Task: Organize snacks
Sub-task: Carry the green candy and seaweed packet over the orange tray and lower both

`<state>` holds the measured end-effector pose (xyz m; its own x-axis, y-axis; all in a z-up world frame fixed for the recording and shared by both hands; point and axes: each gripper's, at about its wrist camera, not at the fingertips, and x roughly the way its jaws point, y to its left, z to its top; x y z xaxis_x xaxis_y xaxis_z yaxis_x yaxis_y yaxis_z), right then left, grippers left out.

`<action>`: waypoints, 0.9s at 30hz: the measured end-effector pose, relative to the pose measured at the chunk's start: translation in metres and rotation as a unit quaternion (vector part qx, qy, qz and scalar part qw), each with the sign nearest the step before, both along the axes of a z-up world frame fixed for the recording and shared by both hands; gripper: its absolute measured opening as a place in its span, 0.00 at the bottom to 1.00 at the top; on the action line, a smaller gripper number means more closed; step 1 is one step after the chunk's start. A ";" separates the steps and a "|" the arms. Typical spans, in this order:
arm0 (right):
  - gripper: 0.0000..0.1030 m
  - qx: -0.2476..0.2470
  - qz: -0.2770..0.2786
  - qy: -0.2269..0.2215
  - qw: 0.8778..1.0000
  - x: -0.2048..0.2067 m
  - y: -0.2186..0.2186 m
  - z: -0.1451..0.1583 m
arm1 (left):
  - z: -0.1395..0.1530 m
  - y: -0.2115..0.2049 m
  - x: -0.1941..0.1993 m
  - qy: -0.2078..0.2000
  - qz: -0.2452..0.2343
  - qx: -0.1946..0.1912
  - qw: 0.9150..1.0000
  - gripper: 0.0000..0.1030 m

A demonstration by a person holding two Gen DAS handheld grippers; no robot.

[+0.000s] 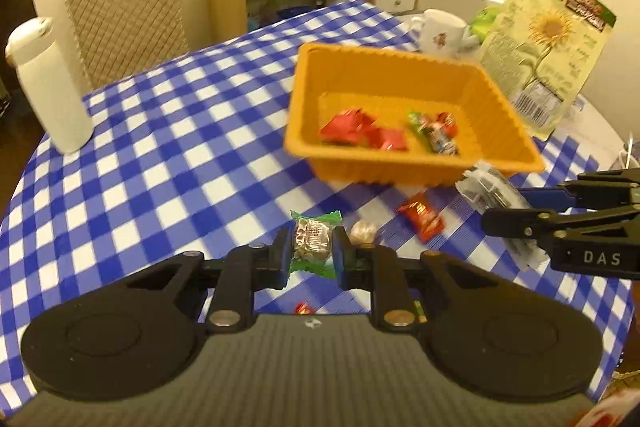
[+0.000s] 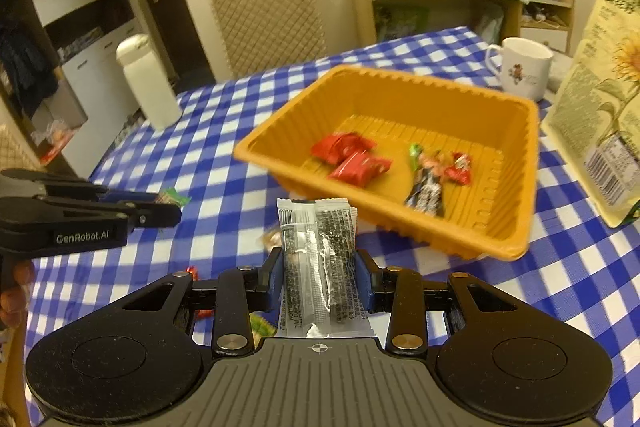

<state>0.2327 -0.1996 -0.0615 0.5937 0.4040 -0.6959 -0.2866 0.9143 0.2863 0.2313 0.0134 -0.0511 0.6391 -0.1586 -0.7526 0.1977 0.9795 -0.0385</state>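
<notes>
An orange tray (image 1: 500,95) (image 2: 276,143) on the checked table holds red packets (image 1: 352,127) (image 2: 352,157) and several small candies (image 1: 436,135) (image 2: 430,183). My left gripper (image 1: 311,251) is shut on a green-wrapped candy (image 1: 312,245), held just above the cloth in front of the tray. It also shows at the left of the right wrist view (image 2: 166,207). My right gripper (image 2: 318,277) is shut on a silver and black sachet (image 2: 318,259), held near the tray's front edge. The sachet also shows in the left wrist view (image 1: 492,191). A red packet (image 1: 422,217) and a pale candy (image 1: 363,231) lie on the cloth.
A white bottle (image 1: 48,95) (image 2: 148,83) stands at the left. A white mug (image 1: 438,31) (image 2: 524,67) and a sunflower seed bag (image 1: 548,51) (image 2: 600,107) stand behind and right of the tray. A chair (image 1: 124,7) is at the far side. Small candies (image 1: 303,308) lie near me.
</notes>
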 end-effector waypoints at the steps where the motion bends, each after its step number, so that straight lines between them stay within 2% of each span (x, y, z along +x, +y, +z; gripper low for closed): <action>1: 0.36 0.003 -0.006 -0.003 1.000 0.002 -0.004 0.002 | 0.002 -0.004 0.003 -0.003 -0.004 0.000 1.000 0.19; 14: 0.36 0.025 -0.082 -0.026 0.996 0.052 -0.054 0.016 | 0.019 -0.055 0.072 -0.025 -0.038 -0.021 0.999 0.19; 20: 0.36 0.021 -0.110 -0.024 0.993 0.081 -0.068 0.009 | 0.016 -0.077 0.110 -0.020 -0.055 -0.026 0.998 0.19; 27: 0.36 0.017 -0.130 -0.011 0.991 0.107 -0.080 -0.005 | 0.003 -0.100 0.145 -0.011 -0.074 -0.007 0.997 0.19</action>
